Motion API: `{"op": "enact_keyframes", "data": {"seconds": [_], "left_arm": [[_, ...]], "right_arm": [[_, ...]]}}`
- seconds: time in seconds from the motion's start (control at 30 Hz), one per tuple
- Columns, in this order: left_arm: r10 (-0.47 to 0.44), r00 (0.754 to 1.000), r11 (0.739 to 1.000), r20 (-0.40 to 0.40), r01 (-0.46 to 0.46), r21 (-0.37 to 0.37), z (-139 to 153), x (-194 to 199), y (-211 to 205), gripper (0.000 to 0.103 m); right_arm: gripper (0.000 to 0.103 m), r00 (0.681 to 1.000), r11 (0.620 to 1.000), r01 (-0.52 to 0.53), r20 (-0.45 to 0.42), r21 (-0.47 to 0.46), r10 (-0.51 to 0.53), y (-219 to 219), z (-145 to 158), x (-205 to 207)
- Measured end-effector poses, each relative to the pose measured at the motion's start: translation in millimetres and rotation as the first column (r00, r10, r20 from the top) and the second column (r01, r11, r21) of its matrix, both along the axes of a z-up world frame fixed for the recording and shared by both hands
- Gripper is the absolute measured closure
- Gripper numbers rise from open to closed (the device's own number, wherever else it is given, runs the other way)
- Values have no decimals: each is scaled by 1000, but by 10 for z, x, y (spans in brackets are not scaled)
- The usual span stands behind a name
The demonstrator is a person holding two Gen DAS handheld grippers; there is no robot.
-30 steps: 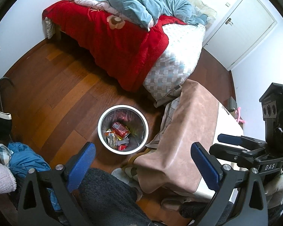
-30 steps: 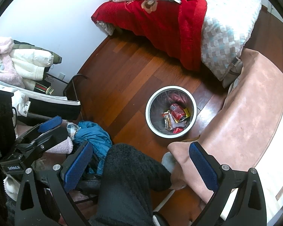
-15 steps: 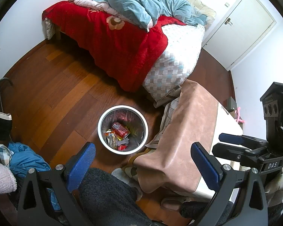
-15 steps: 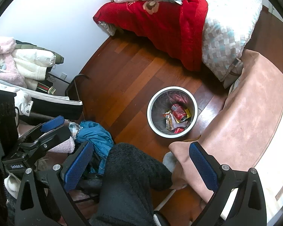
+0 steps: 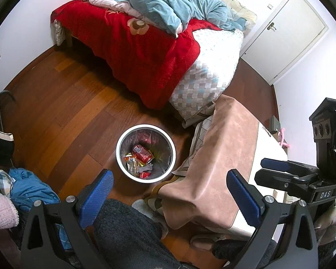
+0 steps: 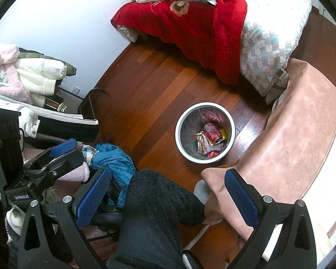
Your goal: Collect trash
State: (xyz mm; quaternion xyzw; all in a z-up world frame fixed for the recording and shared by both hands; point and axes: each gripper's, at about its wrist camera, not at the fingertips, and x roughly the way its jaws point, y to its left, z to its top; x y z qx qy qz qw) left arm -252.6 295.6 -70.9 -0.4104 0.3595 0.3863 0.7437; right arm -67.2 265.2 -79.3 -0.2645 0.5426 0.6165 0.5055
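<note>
A home bedroom: unmade bed [image 5: 168, 51]; wooden floor [image 5: 62, 112]; piled clothes [image 6: 26, 76].

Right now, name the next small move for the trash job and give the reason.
Probably hold both grippers back and sweep the view for stray litter. The left gripper and right gripper are both open and empty, the bin already holds a red can and wrappers, and the wood floor around it shows no loose trash.

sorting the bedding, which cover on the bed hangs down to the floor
The red blanket. It drapes over the bed's side almost to the floor, while the blue quilt lies bunched on top.
</note>
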Motion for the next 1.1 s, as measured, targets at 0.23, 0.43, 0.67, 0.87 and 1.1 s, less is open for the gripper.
{"op": "enact_keyframes", "data": {"seconds": [0.23,0.43,0.67,0.87,1.1], "left_arm": [[-1,1000,1000,2,1,3,0,0,-5,0],[0,1000,1000,7,0,3,14,6,-22,0],[-3,1000,1000,10,3,8,52,-15,-41,0],[0,1000,1000,7,0,8,68,-35,-46,0],[0,1000,1000,14,0,16,143,-63,-34,0]], "right_arm": [[0,1000,1000,-2,2,0,2,6,11,-3],[0,1000,1000,-1,1,3,1,13,22,-32],[0,1000,1000,-2,1,4,2,22,26,-37],[0,1000,1000,-2,1,6,2,31,39,-35],[0,1000,1000,-16,-2,6,16,23,98,-44]]}}
